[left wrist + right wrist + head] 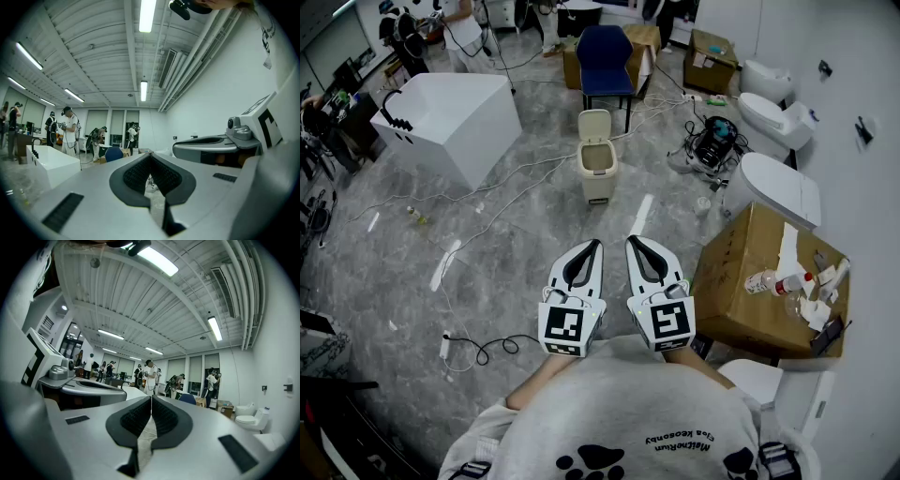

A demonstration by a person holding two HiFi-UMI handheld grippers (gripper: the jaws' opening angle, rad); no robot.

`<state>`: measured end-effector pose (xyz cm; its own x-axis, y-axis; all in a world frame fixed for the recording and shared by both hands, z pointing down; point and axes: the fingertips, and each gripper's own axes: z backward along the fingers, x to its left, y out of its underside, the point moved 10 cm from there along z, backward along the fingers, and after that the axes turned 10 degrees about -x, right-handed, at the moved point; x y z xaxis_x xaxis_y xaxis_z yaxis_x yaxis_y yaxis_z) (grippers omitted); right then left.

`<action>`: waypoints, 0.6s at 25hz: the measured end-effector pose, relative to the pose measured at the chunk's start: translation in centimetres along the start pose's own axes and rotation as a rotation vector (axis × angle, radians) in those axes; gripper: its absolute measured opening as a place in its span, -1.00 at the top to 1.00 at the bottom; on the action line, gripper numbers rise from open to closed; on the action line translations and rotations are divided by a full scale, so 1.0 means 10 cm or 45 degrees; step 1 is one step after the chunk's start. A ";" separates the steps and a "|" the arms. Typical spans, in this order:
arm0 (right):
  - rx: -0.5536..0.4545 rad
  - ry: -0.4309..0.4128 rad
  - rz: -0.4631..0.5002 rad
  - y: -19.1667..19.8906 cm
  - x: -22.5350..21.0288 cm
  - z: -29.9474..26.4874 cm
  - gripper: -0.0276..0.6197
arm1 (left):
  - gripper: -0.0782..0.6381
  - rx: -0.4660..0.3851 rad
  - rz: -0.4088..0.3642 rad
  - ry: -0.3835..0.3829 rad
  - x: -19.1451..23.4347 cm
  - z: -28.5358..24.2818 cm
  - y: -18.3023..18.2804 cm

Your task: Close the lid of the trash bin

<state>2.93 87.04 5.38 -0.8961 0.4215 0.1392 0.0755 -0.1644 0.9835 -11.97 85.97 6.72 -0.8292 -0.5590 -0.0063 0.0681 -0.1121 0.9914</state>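
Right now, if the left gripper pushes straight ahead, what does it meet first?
Probably the beige plastic trash bin with its lid up; the left gripper may pass over it.

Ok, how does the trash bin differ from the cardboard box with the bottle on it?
The trash bin is cream with its lid standing open; the cardboard box is brown with its top shut, carrying a bottle and paper scraps. The trash bin stands farther off, straight ahead; the cardboard box sits near, at the right. Both stand on the grey floor.
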 end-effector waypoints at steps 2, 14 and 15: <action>0.005 0.011 -0.007 0.04 0.07 -0.01 0.82 | 0.73 0.003 -0.001 0.011 0.05 0.05 0.03; 0.007 0.124 -0.083 0.24 0.10 0.00 0.82 | 0.73 0.023 0.050 0.036 0.23 0.09 0.20; 0.007 0.127 -0.085 0.26 0.08 -0.04 0.82 | 0.73 0.024 0.053 0.034 0.26 0.07 0.23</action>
<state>2.25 86.58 7.99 -0.9382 0.3406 0.0617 0.0166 -0.1338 0.9909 -14.30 84.82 9.03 -0.8109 -0.5844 0.0319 0.0914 -0.0727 0.9932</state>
